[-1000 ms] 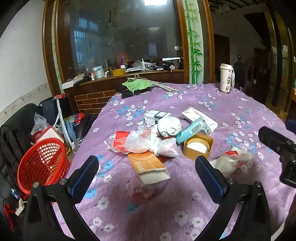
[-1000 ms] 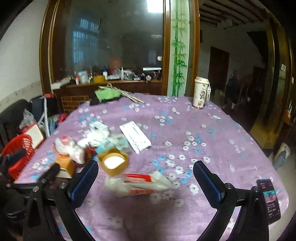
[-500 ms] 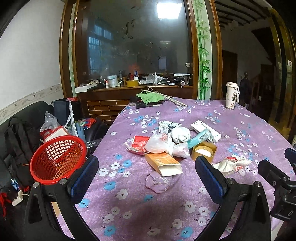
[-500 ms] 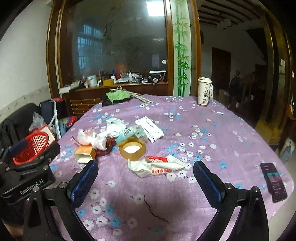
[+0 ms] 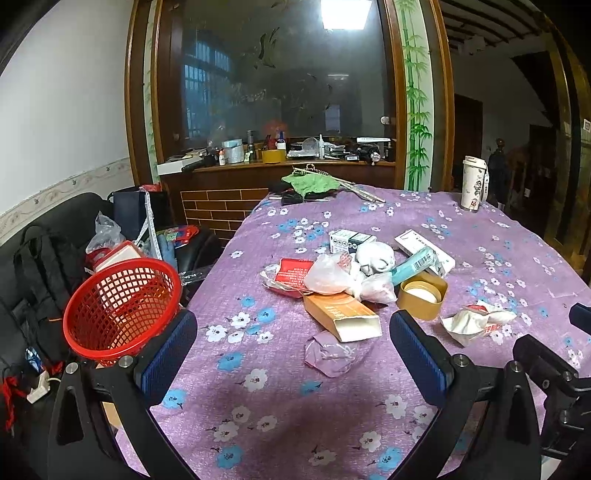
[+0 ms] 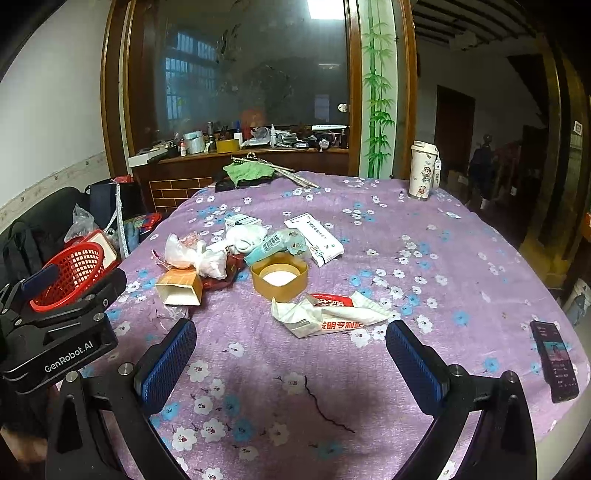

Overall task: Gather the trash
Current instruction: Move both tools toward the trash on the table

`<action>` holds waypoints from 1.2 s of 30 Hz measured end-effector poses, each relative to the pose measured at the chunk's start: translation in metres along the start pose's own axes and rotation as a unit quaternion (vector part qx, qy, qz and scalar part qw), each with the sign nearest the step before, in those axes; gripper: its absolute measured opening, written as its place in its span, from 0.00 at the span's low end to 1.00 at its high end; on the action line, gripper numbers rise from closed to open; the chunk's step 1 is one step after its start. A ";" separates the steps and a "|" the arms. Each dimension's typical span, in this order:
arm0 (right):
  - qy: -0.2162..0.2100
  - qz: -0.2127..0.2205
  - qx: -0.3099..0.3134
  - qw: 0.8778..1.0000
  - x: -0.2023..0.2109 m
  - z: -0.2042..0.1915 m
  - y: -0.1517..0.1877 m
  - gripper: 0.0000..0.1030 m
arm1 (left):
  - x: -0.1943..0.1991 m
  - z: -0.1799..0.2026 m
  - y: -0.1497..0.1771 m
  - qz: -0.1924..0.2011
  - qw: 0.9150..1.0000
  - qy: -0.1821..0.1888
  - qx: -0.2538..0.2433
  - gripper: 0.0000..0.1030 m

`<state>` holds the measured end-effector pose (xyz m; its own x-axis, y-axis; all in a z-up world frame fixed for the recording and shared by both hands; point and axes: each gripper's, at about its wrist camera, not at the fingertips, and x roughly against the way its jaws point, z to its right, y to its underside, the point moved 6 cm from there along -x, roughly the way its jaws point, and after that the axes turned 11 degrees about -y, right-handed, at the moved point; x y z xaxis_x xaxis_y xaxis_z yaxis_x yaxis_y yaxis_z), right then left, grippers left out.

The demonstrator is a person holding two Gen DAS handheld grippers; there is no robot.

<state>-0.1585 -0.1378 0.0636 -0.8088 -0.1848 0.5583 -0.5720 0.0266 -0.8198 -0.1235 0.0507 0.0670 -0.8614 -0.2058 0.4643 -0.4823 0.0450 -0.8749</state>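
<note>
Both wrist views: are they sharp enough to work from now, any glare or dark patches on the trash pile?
Left wrist view: sharp, the orange carton and crumpled wrapper crisp; a soft shadow darkens the cloth between the open fingers. Right wrist view: also sharp, wrapper print legible. Both: ceiling light reflects in the glass only, fisheye bends the edges.

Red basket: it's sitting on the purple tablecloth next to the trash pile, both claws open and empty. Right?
Not quite. The red basket is off the table, beyond its left edge, not on the purple tablecloth; the left wrist view shows this. The rest holds: the left claw and right claw are open and empty.
</note>
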 end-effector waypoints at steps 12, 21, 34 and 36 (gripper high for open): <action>0.000 -0.006 0.003 1.000 -0.004 -0.003 0.001 1.00 | -0.002 -0.002 0.000 -0.001 1.000 0.000 0.003 1.00; -0.001 -0.016 0.007 1.000 -0.008 -0.006 0.003 1.00 | -0.006 -0.006 0.002 -0.003 1.000 0.001 0.003 1.00; 0.007 -0.031 0.012 0.999 -0.017 -0.006 0.005 1.00 | -0.013 -0.008 0.007 -0.010 1.000 0.002 0.009 1.00; 0.011 -0.031 0.016 0.999 -0.017 -0.006 0.005 1.00 | -0.014 -0.008 0.008 -0.012 1.000 0.002 0.009 1.00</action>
<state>-0.1486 -0.1284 0.0503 -0.7752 -0.1637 0.6101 -0.6162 -0.0161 -0.7874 -0.1162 0.0616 0.0542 -0.8505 -0.2025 0.4855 -0.4997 0.0228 -0.8659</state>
